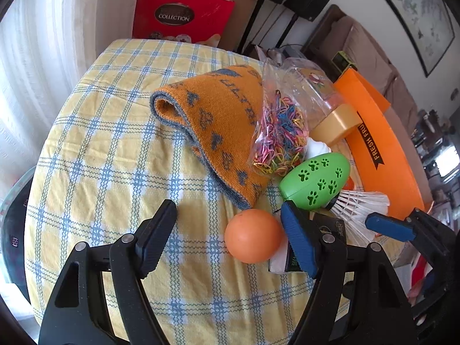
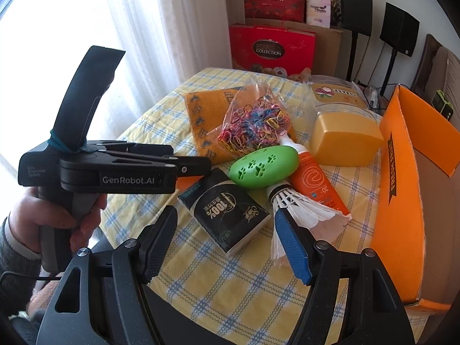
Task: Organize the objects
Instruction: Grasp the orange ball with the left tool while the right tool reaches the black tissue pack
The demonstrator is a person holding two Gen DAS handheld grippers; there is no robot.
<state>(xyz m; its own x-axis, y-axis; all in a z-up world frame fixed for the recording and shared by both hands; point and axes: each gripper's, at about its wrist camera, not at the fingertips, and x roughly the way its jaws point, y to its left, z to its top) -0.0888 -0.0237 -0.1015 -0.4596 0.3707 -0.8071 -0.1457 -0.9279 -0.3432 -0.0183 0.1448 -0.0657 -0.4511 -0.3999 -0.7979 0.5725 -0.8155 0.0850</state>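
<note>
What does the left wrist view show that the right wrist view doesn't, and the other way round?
Only the left wrist view shows the orange ball whole, between the open left gripper's fingers. Only the right wrist view shows the orange sunscreen tube, the black tissue pack's full face, and the left gripper from the side. Both show the green paw-print toy, shuttlecock, bag of rubber bands, orange knit cloth and orange box.

A table under a yellow-and-blue checked cloth [image 1: 115, 149] carries an orange ball [image 1: 253, 235], knitted cloth [image 1: 218, 120] and tissue pack [image 2: 224, 215].
</note>
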